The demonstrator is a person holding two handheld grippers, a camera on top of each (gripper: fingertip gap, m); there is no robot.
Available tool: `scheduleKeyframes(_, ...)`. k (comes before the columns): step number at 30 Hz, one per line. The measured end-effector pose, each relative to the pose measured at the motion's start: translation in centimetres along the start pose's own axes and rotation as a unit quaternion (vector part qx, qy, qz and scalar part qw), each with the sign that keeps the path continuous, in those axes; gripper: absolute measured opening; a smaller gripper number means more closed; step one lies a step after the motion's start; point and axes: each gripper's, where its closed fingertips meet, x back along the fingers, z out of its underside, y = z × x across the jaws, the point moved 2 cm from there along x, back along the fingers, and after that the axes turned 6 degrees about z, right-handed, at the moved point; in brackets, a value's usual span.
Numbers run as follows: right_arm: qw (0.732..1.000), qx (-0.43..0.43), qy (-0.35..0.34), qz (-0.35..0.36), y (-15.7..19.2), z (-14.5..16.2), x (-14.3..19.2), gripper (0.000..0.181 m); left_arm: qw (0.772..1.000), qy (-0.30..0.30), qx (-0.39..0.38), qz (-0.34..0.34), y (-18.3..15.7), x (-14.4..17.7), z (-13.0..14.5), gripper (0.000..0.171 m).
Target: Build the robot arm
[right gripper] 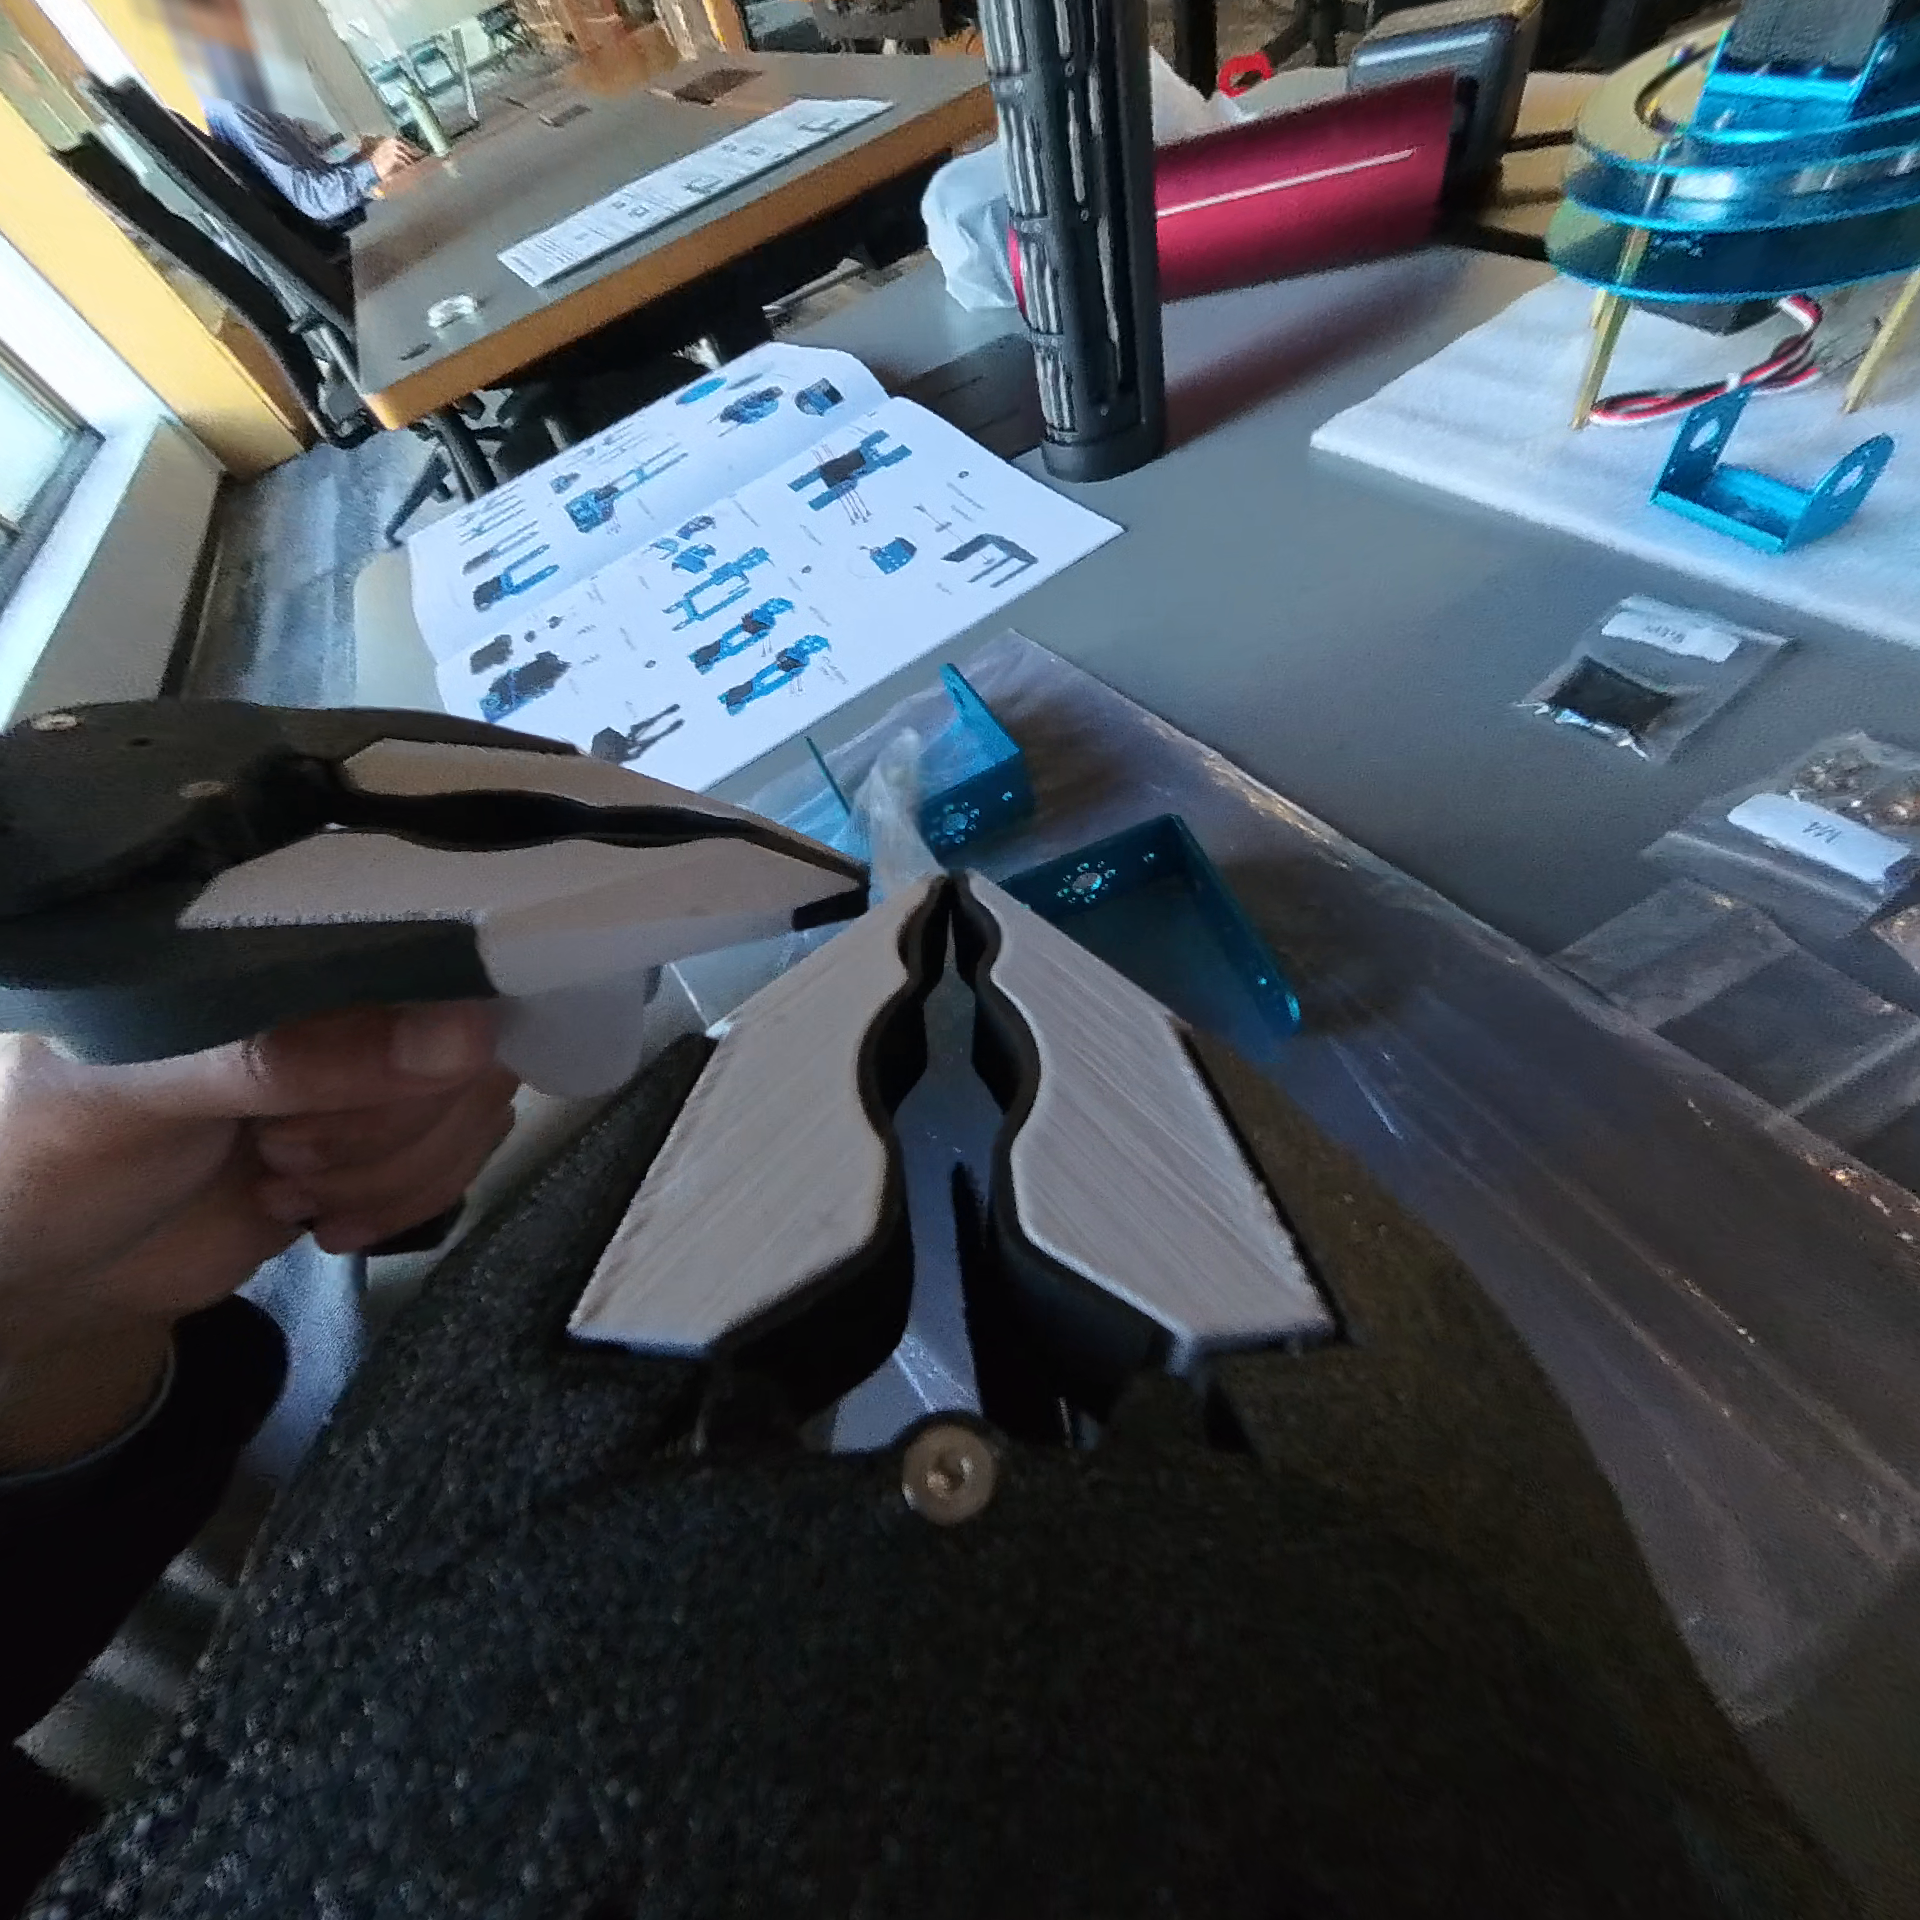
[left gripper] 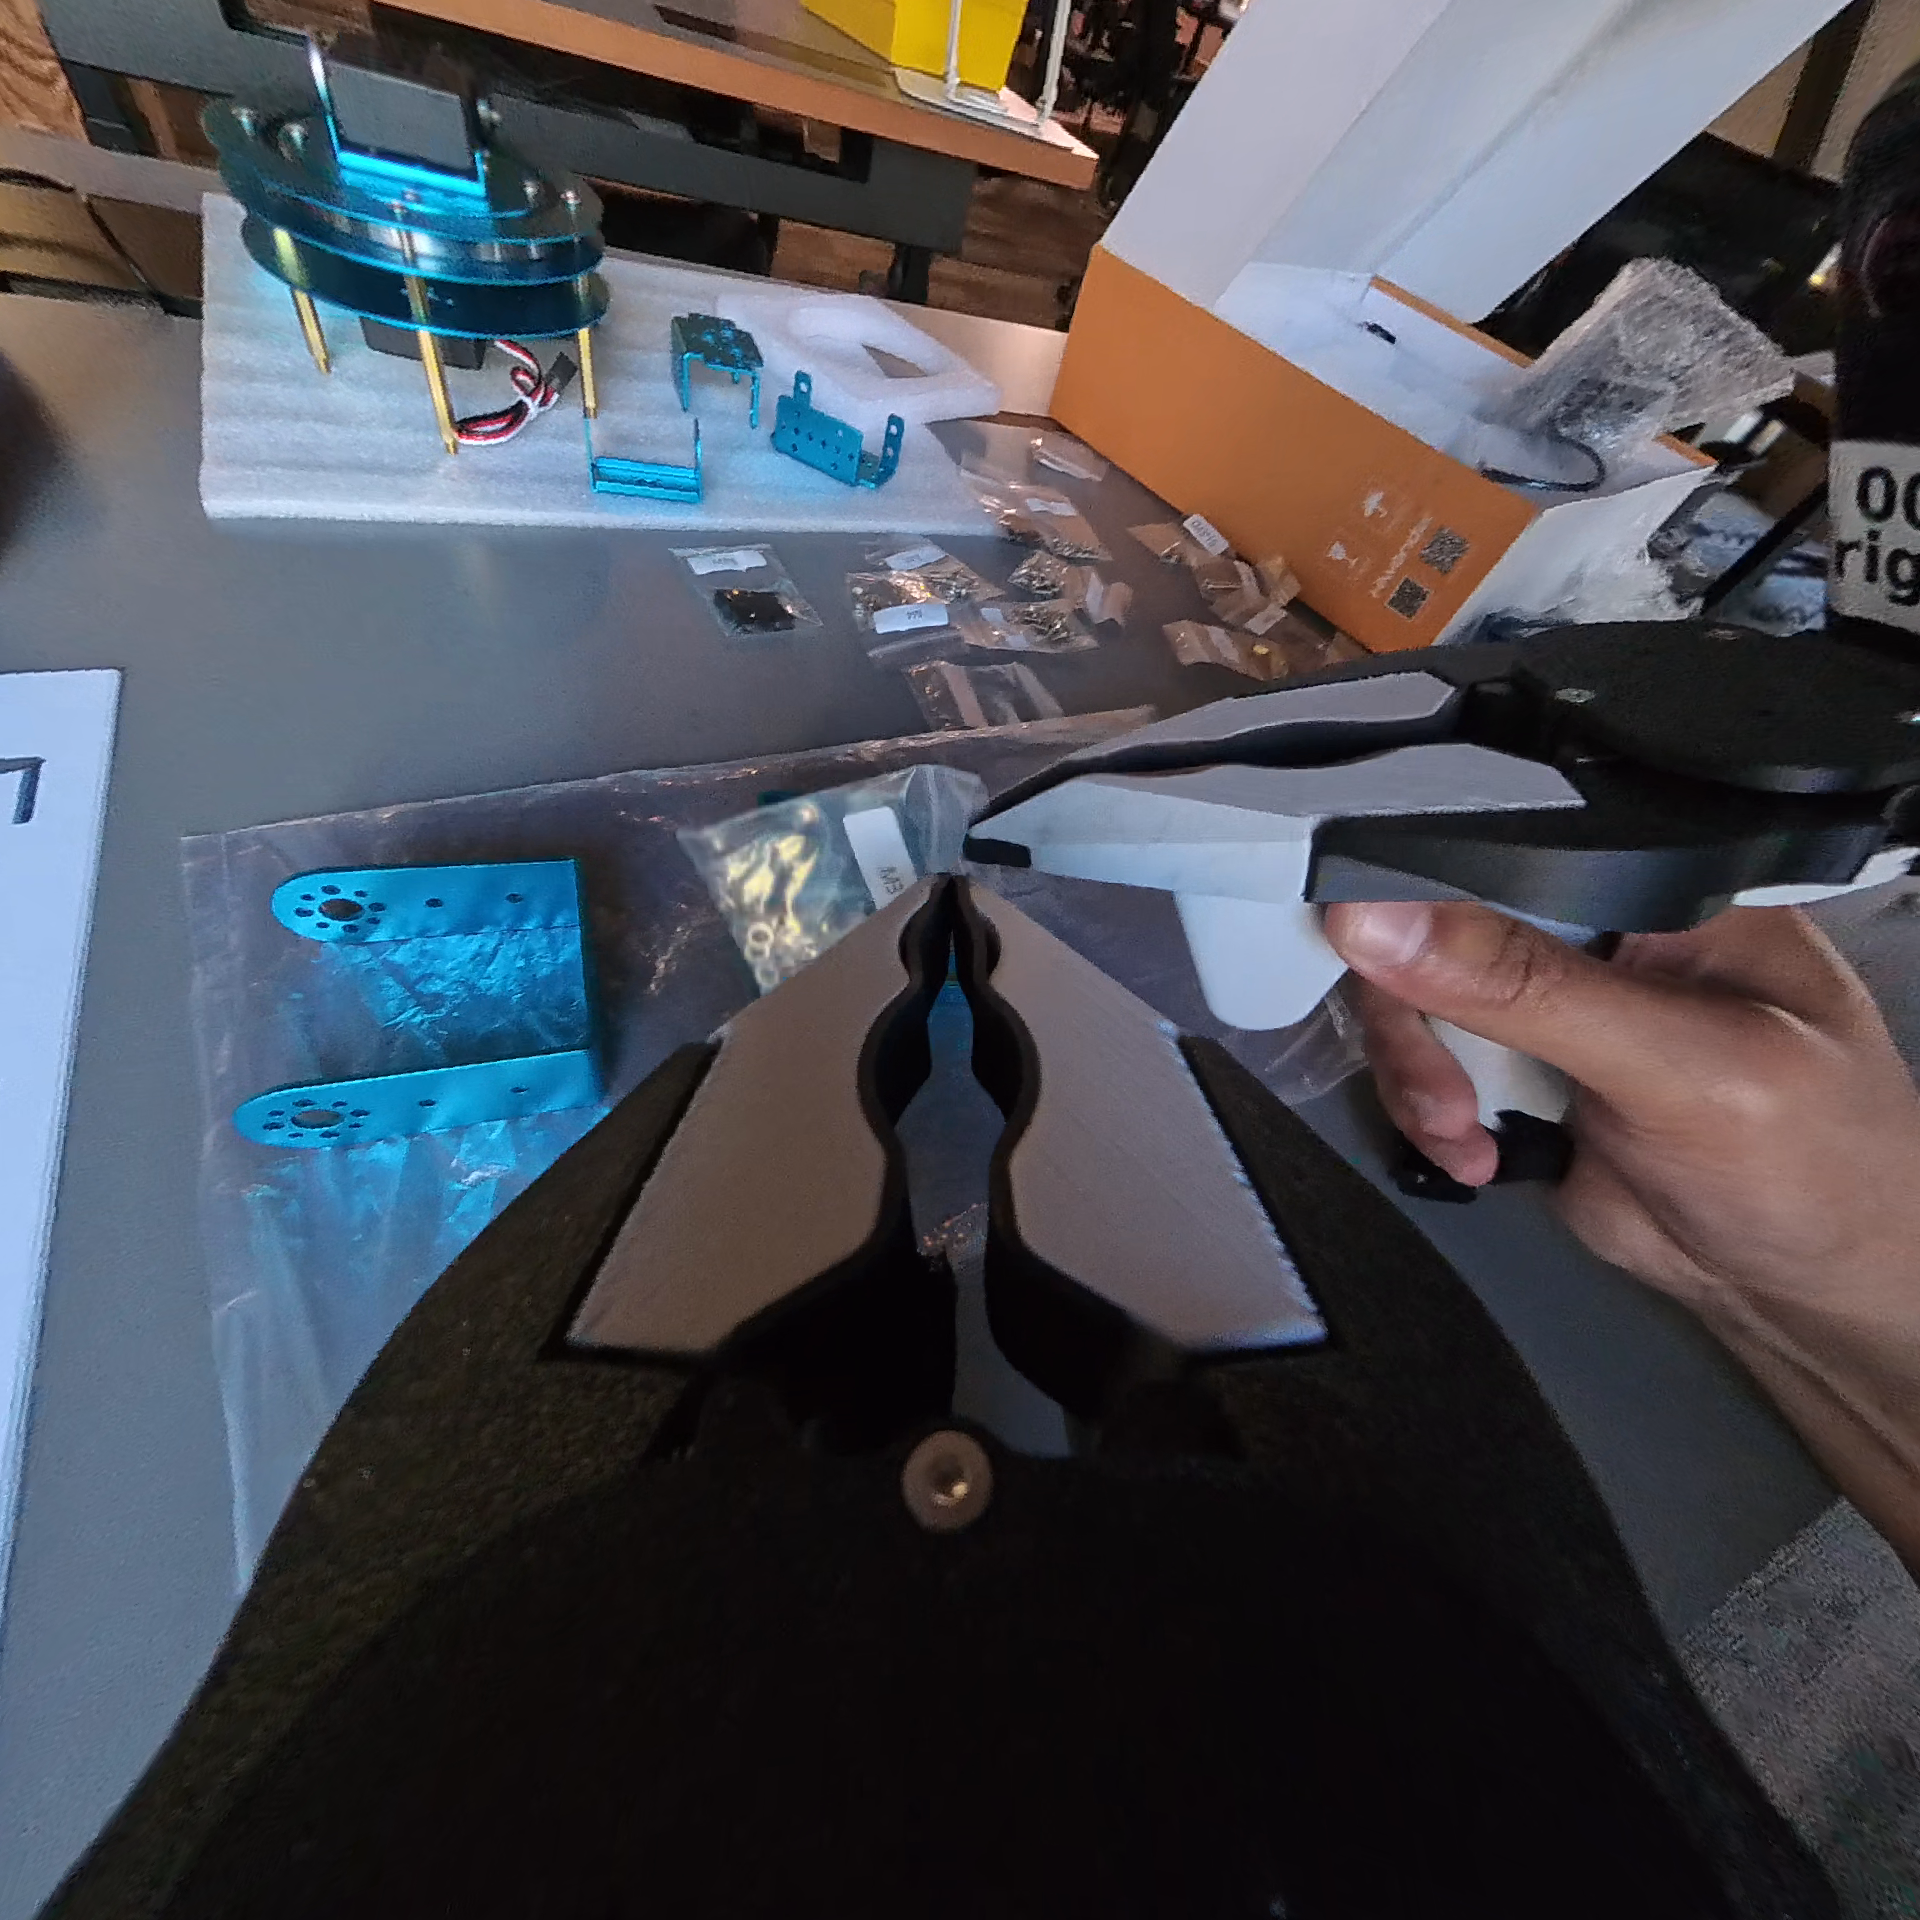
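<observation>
A small clear bag of brass-coloured hardware [left gripper: 810,883] with a white label hangs above the table. My left gripper [left gripper: 951,888] is shut on its right edge. My right gripper [left gripper: 971,850] comes in from the right, held by a hand [left gripper: 1558,1049], and is shut on the same edge just above. In the right wrist view the right gripper [right gripper: 951,894] and left gripper [right gripper: 847,902] meet tip to tip, with the bag [right gripper: 894,790] seen edge-on behind them. Below lies a blue metal bracket [left gripper: 436,997] on a large clear plastic sheet [left gripper: 312,1299]; the bracket also shows in the right wrist view [right gripper: 1143,925].
A blue acrylic turntable assembly [left gripper: 405,229] and small blue brackets [left gripper: 831,436] stand on white foam at the back. Several small screw bags [left gripper: 987,603] lie mid-table. An orange and white box [left gripper: 1278,457] is at the right. An open booklet [right gripper: 727,551] and a black cylinder [right gripper: 1091,260] lie farther off. Both grippers' tips are close together, under 4 cm apart. The blue metal bracket [left gripper: 436,997] is about 12 cm from both grippers' fingertips.
</observation>
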Motion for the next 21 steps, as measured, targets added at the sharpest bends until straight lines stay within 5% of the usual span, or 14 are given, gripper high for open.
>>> scheduleKeyframes(6,0.999,0.053,-0.012,-0.001,0.8,-0.4,0.1,0.013,0.999,0.021,-0.029,0.015,-0.4,0.6,-0.6,0.000)
scheduleKeyframes(10,0.997,0.060,-0.006,-0.037,1.8,-0.3,-0.1,0.000,0.998,0.042,-0.043,0.024,-0.2,1.1,-0.5,0.000)
scheduleKeyframes(21,0.998,0.038,0.002,-0.040,1.6,0.2,-0.4,0.000,0.998,0.054,-0.034,0.014,0.2,1.3,0.6,0.000)
